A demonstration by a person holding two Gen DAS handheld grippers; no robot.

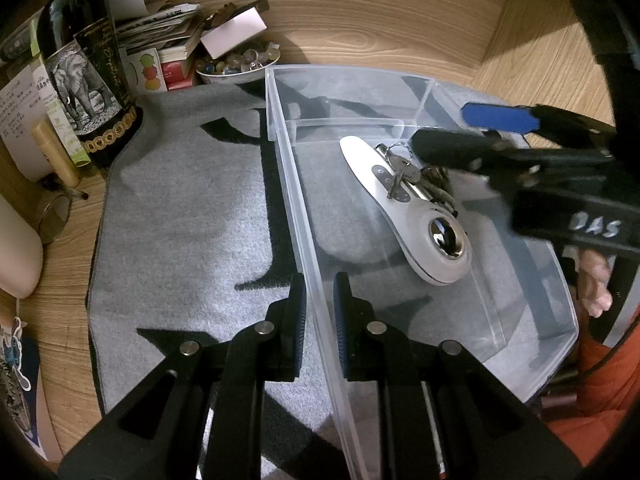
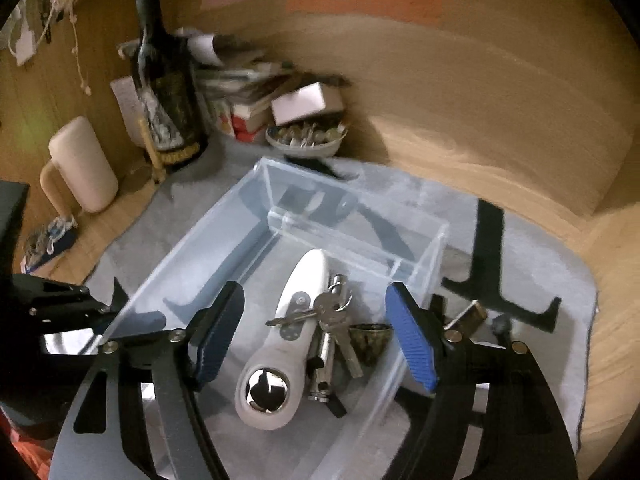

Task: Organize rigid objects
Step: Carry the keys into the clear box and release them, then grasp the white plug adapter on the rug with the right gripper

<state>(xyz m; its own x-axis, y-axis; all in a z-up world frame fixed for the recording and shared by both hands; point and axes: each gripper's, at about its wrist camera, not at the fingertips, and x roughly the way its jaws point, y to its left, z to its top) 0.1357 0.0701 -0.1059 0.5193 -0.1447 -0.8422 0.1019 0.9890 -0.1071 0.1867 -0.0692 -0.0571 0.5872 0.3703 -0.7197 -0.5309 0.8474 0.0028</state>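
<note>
— Where does everything sit right now?

— Biggest first: the grey mat (image 1: 180, 208) covers the wooden desk (image 1: 360, 12), and on it stands my clear plastic bin (image 1: 560, 344). My left gripper (image 1: 320, 320) is pressed together on the bin's long side wall, one pad outside and one inside, steadying it. In the large compartment lies the white handheld device (image 2: 296, 336) with its shiny round end nearest me. Touching its side is the bunch of keys (image 2: 334, 312), one key resting across the device, and a small dark cone-shaped piece (image 2: 370, 340) lies just beside the keys.

— And your right hand?

— My right gripper (image 2: 316, 338) hangs over that compartment with its blue pads spread; nothing is pinched between them. I'd judge the keys are now delivered.

— So how do you finish this step cleanly?

— Lift straight up and out, I think, keeping the spread pads clear of the key ring and of the divider (image 2: 352, 232) behind it — a snagged ring would drag the whole bunch back out. I'd hold the left clamp firm until the right one is clear, because the bin is light and could skate on the mat. A small brass-coloured thing (image 2: 468, 314) outside the far wall looks like the next candidate, though I can't tell what it is.
</note>
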